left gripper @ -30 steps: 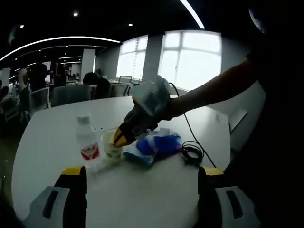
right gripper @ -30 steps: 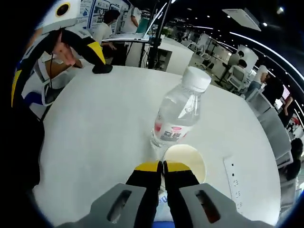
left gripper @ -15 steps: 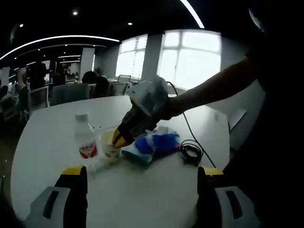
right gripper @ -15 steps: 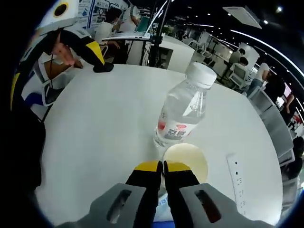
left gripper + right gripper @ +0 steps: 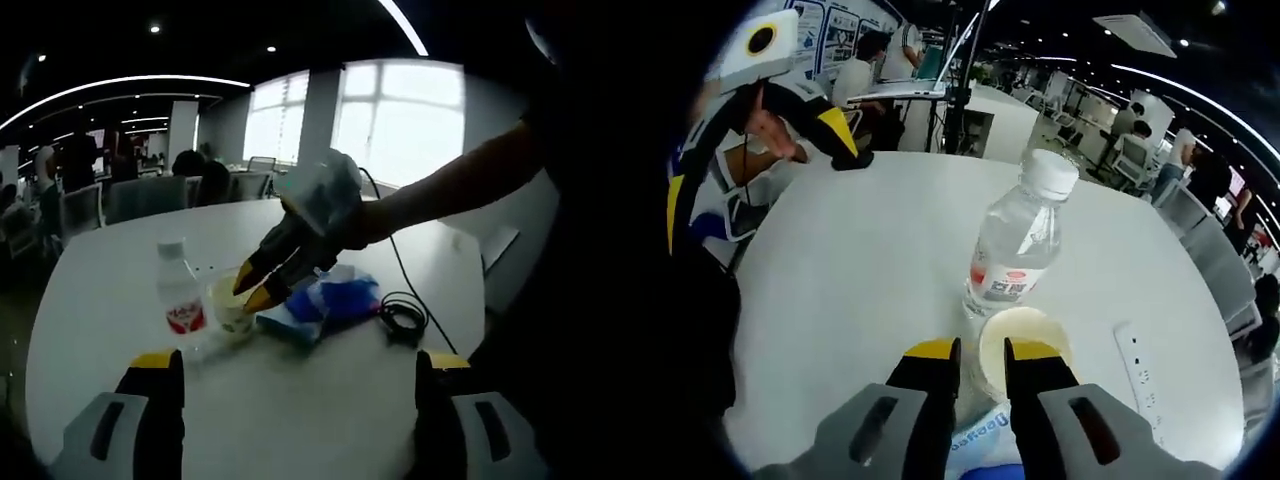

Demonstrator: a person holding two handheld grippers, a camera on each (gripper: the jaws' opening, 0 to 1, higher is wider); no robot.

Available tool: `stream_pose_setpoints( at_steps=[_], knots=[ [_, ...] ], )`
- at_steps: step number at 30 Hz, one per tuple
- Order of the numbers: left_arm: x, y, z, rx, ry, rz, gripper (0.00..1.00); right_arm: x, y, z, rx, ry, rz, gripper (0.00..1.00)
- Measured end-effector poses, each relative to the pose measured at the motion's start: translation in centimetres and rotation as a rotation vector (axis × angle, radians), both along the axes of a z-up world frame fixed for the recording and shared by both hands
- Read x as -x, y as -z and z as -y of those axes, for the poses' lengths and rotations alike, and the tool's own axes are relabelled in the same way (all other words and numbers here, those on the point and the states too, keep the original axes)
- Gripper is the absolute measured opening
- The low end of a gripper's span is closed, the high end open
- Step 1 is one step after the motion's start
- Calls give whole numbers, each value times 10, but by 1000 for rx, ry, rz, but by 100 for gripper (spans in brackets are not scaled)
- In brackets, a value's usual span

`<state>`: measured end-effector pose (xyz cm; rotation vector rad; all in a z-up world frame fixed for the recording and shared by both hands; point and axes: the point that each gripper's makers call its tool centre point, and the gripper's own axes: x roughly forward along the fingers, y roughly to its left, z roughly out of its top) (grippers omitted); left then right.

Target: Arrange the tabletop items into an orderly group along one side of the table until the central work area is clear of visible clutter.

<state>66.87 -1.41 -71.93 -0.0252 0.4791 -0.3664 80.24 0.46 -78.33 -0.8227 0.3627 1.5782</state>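
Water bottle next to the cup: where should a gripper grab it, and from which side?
Grip the water bottle across its clear body just above the red label, jaws level. It stands upright with a round body, narrowing to the white cap. Probably come from the open table side, since the cup stands close against its base on the other side and the right gripper sits at that cup's rim.

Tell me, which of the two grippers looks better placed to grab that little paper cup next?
The right gripper, probably. Its jaws are open right at the cup, with the cup's near rim between them, beside the water bottle. The left gripper sits open, farther back across the table.
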Motion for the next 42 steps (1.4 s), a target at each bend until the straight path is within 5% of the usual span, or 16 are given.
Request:
stream_pose_setpoints(
  at_steps=[14, 25, 42],
  knots=[
    [-2, -9, 20, -2, 11, 25, 94, -5, -34, 21, -139, 193, -138, 30],
    [1, -12, 32, 5, -2, 36, 95, -8, -43, 70, -178, 365, -196, 47],
    [-5, -10, 41, 2, -41, 46, 97, -9, -59, 182, -293, 610, -231, 69]
  ],
)
